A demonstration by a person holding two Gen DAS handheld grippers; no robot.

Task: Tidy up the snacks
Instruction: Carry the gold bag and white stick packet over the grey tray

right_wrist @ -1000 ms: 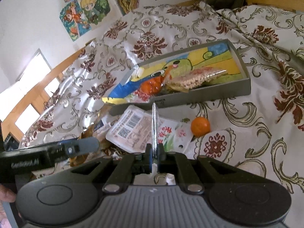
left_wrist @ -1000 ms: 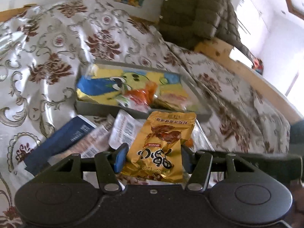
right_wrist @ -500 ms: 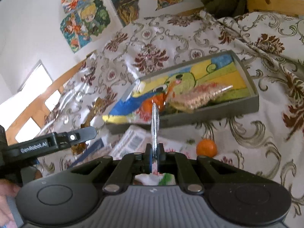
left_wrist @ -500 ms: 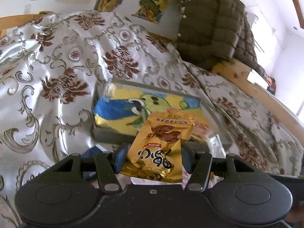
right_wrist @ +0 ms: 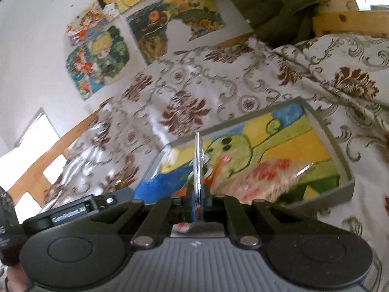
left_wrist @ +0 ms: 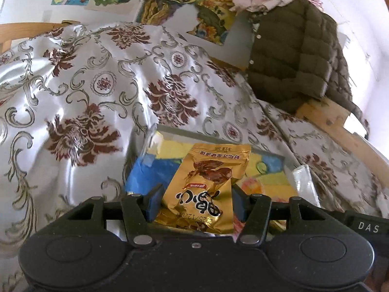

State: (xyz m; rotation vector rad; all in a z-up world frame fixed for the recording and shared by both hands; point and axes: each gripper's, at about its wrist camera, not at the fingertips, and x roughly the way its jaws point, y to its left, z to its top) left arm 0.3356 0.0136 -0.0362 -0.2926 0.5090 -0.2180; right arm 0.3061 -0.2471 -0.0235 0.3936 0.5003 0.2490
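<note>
Snacks in transit: I had the gold snack bag [left_wrist: 206,189] clamped in the left gripper [left_wrist: 194,206] fingers and a thin silver packet [right_wrist: 198,160] pinched edge-on in the right gripper [right_wrist: 197,206], both above the grey tray [right_wrist: 340,160] on the bed. Next, I judged, lower each into the tray and release.

Your gold snack bag [left_wrist: 203,187] hides much of the tray [right_wrist: 340,160] floor; the clear packet [right_wrist: 265,182] inside is motion-blurred, contents unreadable.
</note>
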